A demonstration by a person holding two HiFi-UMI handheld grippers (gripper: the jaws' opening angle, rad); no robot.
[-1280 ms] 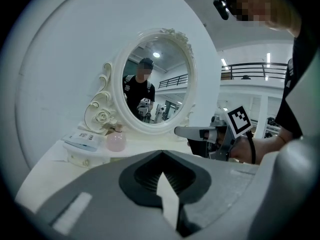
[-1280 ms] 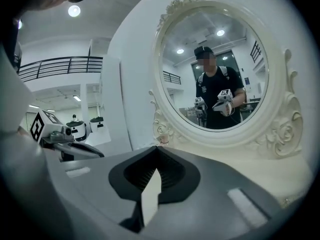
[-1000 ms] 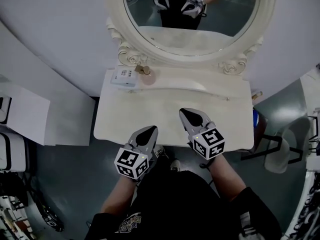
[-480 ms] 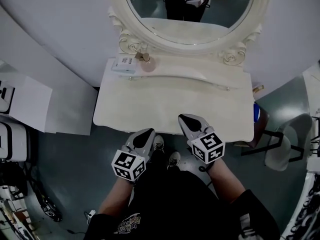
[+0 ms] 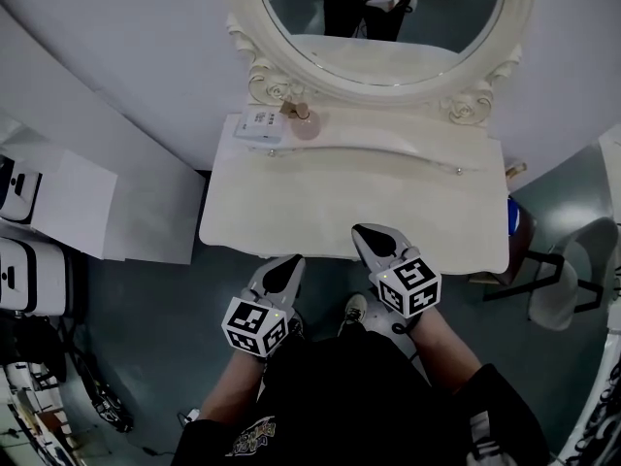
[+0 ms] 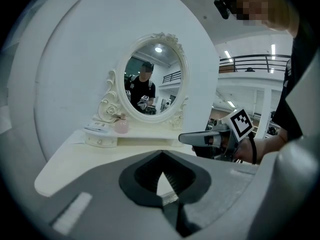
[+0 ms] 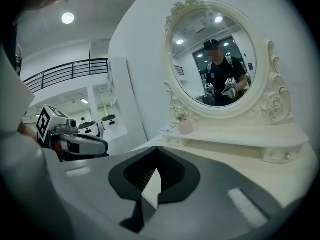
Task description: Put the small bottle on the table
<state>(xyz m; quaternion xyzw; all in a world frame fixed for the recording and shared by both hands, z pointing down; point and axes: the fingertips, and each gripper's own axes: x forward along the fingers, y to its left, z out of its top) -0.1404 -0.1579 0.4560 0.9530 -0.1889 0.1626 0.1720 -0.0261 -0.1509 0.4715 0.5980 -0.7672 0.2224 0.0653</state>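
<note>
Cream-white bench (image 5: 349, 212), curved front edge, set against a white wall, with a raised back shelf under an oval mirror (image 5: 388, 90) in a scrolled cream frame.

Containers, left to right:
- Flat white box (image 5: 260, 124), lying at the shelf's left end; closed, contents not visible.
- Small bottle (image 5: 305, 122), pink, darker cap, upright on the shelf just right of the box and touching or nearly touching it, at the foot of the mirror frame. It is up on the shelf, not on the bench's main surface, and well apart from both grippers. What it holds cannot be told.
- Small drawers with round knobs under each end of the shelf, shut.

Grippers:
- Left gripper (image 5: 287, 263), off the bench's near edge, over the floor, jaws closed together and empty.
- Right gripper (image 5: 374, 235), tip just over the near edge, jaws likewise together with nothing between them.

Views compared:
- Left gripper view: left gripper (image 6: 162, 153) low in front, bottle (image 6: 121, 125) to the left of the mirror's base, right gripper (image 6: 210, 139) alongside, a railed upper gallery at right.
- Right gripper view: right gripper (image 7: 157, 149), bottle (image 7: 185, 126) below the glass, left gripper (image 7: 80, 144) at left; the mirror reflects a person holding both grippers.
- Head view alone: dark grey floor, white cabinets (image 5: 29, 260) at left, chair (image 5: 568, 289) at right.
</note>
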